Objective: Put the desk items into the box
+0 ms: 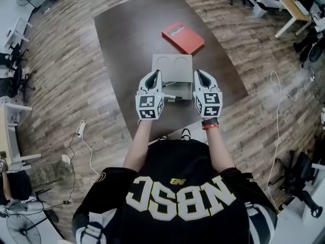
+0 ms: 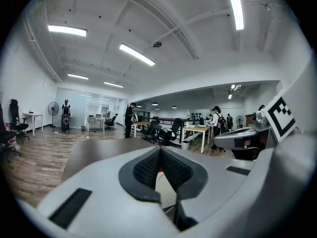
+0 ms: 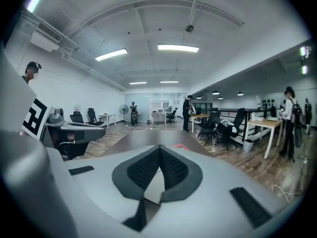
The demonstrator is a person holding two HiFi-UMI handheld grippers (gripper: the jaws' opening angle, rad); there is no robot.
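Note:
A grey box (image 1: 172,67) with two round marks on its top face lies mid-table. At its near edge a black-and-white pen (image 1: 171,97) shows between my two grippers. A red book (image 1: 183,37) lies beyond the box, and shows as a red sliver (image 3: 182,146) in the right gripper view. My left gripper (image 1: 156,73) is held over the box's left side and my right gripper (image 1: 198,73) over its right side, side by side and pointing away from me. Both are shut with nothing between the pads, as also seen for the left gripper (image 2: 159,150) and the right gripper (image 3: 159,148).
The dark brown table (image 1: 127,39) stands on a wooden floor. Cables (image 1: 81,136) and a power strip lie on the floor at the left. Desks and chairs (image 3: 223,125) stand far off, with people among them.

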